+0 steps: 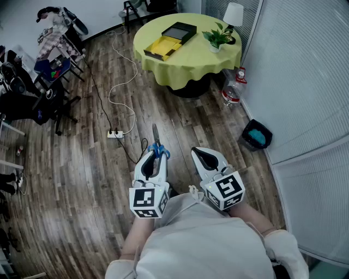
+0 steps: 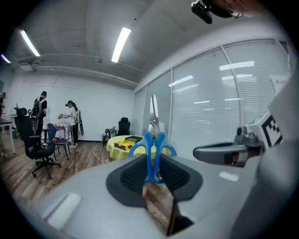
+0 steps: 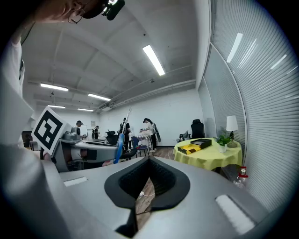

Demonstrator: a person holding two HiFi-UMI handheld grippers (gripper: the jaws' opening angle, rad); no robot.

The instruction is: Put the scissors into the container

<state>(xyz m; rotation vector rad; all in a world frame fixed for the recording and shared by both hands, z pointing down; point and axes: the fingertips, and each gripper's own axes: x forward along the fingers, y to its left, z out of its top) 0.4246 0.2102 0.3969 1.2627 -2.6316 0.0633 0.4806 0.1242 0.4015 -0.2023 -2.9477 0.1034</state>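
Observation:
My left gripper [image 1: 154, 158] is shut on a pair of scissors [image 1: 157, 143] with blue handles. The handles sit between the pads and the metal blades point forward and up. In the left gripper view the scissors [image 2: 152, 144] stand upright in my left gripper [image 2: 154, 163]. My right gripper [image 1: 206, 156] hangs beside it, shut and with nothing in it [image 3: 148, 163]. The container [image 1: 170, 41], a black box with a yellow inside, lies on the round yellow-green table [image 1: 188, 62] well ahead of both grippers. It also shows in the left gripper view as the container [image 2: 127, 142] and in the right one as the container [image 3: 195, 146].
A potted plant [image 1: 218, 38] and a white lamp [image 1: 233, 15] share the table. On the wood floor lie a power strip with a white cable [image 1: 114, 133], a water bottle [image 1: 232, 92] and a dark bin [image 1: 256, 134]. Office chairs [image 1: 38, 106] and people [image 2: 72, 122] are at the left.

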